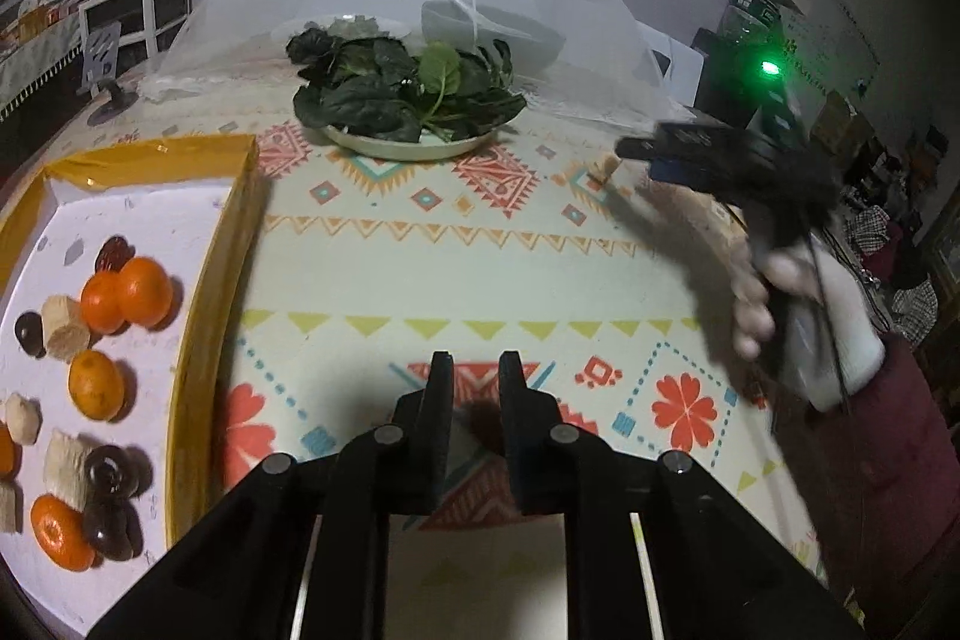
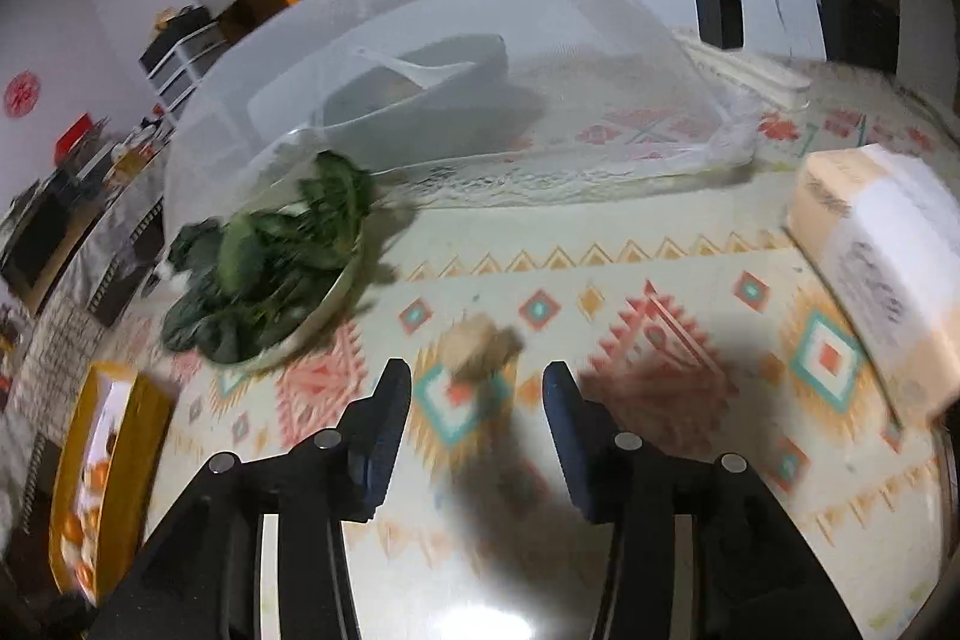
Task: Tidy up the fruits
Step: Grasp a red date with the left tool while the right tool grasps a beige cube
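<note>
A yellow-rimmed white tray point(image 1: 234, 214) at the left holds several oranges point(image 1: 129, 295), pale banana pieces point(image 1: 66, 325) and dark round fruits point(image 1: 108, 472); it shows blurred in the right wrist view point(image 2: 138, 400). One beige fruit piece point(image 2: 480, 340) lies alone on the patterned tablecloth, also in the left wrist view point(image 1: 606, 169). My left gripper point(image 1: 475, 370) is open and empty above the cloth, right of the tray. My right gripper point(image 2: 477, 388) is open and empty, just short of the beige piece; it shows from outside in the left wrist view point(image 1: 636, 148).
A plate of dark green leaves point(image 1: 408, 91) stands mid-table, also in the right wrist view point(image 2: 270, 280). Behind it is a white mesh food cover point(image 2: 456, 58) over a grey bowl. A cardboard box point(image 2: 882, 268) sits at the right.
</note>
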Demonstrator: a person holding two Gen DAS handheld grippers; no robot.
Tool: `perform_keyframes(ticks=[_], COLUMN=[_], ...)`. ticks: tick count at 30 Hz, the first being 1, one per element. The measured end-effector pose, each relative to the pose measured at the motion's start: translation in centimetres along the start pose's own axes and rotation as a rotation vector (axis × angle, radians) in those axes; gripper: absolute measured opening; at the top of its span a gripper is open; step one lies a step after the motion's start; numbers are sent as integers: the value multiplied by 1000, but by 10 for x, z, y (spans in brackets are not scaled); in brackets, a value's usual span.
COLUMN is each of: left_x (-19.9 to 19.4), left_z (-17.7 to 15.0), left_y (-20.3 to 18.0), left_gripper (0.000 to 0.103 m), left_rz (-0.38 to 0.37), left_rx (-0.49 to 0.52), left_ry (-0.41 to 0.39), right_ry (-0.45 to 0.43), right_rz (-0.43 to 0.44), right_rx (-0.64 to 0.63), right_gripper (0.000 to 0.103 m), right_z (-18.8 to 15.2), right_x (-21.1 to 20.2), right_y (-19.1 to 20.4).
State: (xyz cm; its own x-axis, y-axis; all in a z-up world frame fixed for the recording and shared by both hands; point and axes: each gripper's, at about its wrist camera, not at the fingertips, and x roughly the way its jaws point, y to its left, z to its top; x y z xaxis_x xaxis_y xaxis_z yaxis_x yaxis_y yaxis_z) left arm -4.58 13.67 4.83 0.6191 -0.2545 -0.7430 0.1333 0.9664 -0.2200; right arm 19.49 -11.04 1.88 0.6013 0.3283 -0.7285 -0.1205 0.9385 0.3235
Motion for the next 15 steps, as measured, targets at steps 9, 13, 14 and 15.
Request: perform_keyframes(ticks=[9,13,14,15], left_x=[-5,-3,-3,-2], left_z=[-3,-11,-13,-14], left_y=[6,-9,-12,-13], left_gripper=[18,55,58,60], left_rz=[-13,-4,3,7], left_rx=[22,92,104,110], left_ry=[21,24,23,24], right_ry=[40,18,13,11], right_rz=[-83,-81,-75,-62], right_rx=[-28,-45,-48,-49], right_gripper=[31,31,31,31], right_z=[1,-7,-10,-12], right_x=[26,11,6,0], right_y=[11,8,8,7])
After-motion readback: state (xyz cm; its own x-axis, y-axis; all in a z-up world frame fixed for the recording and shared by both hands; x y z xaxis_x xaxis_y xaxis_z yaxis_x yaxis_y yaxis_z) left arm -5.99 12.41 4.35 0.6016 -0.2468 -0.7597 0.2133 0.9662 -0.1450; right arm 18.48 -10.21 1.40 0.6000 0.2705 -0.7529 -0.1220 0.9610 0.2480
